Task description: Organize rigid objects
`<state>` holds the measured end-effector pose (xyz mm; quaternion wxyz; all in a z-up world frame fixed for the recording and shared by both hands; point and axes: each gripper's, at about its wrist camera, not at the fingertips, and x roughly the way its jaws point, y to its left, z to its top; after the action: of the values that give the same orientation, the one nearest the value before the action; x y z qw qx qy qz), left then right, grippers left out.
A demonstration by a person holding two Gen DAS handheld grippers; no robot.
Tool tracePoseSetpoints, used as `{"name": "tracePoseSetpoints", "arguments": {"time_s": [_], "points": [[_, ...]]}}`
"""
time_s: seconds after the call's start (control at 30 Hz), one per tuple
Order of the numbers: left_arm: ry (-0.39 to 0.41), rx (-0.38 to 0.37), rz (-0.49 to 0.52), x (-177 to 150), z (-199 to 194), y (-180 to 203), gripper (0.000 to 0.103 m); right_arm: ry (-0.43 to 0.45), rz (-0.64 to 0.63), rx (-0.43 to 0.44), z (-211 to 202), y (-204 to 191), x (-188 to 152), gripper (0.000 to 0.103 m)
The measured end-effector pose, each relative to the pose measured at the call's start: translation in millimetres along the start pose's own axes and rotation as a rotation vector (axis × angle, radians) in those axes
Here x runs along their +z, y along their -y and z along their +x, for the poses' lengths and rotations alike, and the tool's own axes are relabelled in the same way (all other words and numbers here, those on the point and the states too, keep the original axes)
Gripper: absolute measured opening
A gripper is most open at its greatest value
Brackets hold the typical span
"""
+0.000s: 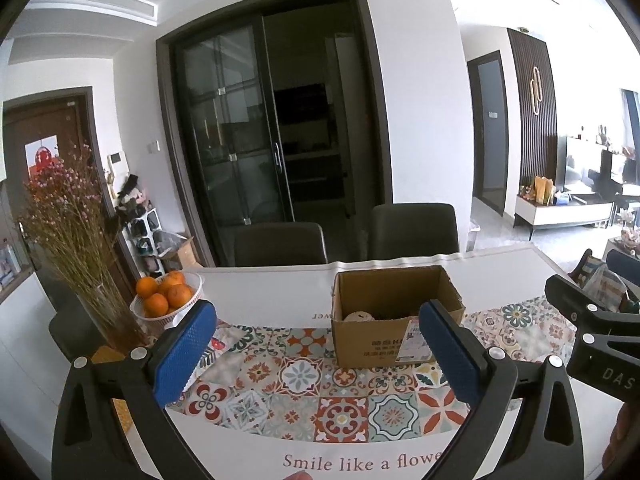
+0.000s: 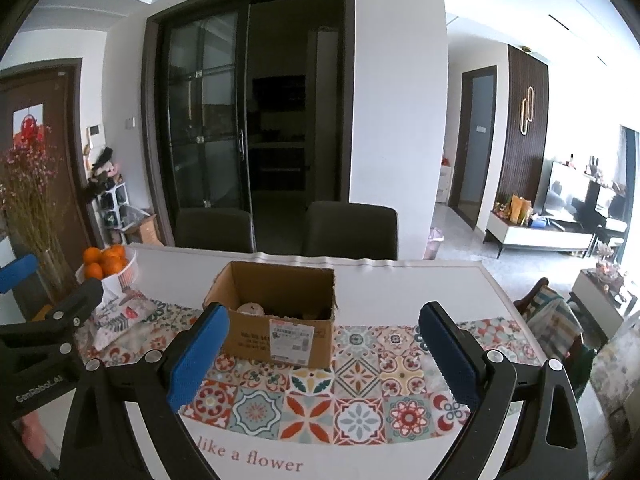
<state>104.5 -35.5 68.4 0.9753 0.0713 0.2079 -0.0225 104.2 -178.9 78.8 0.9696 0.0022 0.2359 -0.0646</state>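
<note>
An open cardboard box (image 1: 394,320) stands on the patterned table mat (image 1: 320,392); it also shows in the right wrist view (image 2: 280,320). Inside it I see a round pale object (image 1: 359,317) (image 2: 251,309) and some darker things I cannot make out. My left gripper (image 1: 320,344) is open and empty, held above the mat in front of the box. My right gripper (image 2: 324,344) is open and empty, also in front of the box. The right gripper's body shows at the right edge of the left wrist view (image 1: 592,328).
A white basket of oranges (image 1: 166,296) (image 2: 108,264) and a glass vase of dried flowers (image 1: 68,232) stand at the table's left end. A printed cloth pouch (image 2: 116,320) lies left of the box. Two dark chairs (image 1: 412,232) stand behind the table.
</note>
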Motion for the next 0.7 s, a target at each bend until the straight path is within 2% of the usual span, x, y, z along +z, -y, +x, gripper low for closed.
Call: {"name": "tracePoseSetpoints", "arguments": {"time_s": [0.7], "points": [[0.022,0.003,-0.007,4.0,-9.4,0.6,0.103,0.026,-0.003,-0.001,-9.1,-3.3,5.0,0.097]]}}
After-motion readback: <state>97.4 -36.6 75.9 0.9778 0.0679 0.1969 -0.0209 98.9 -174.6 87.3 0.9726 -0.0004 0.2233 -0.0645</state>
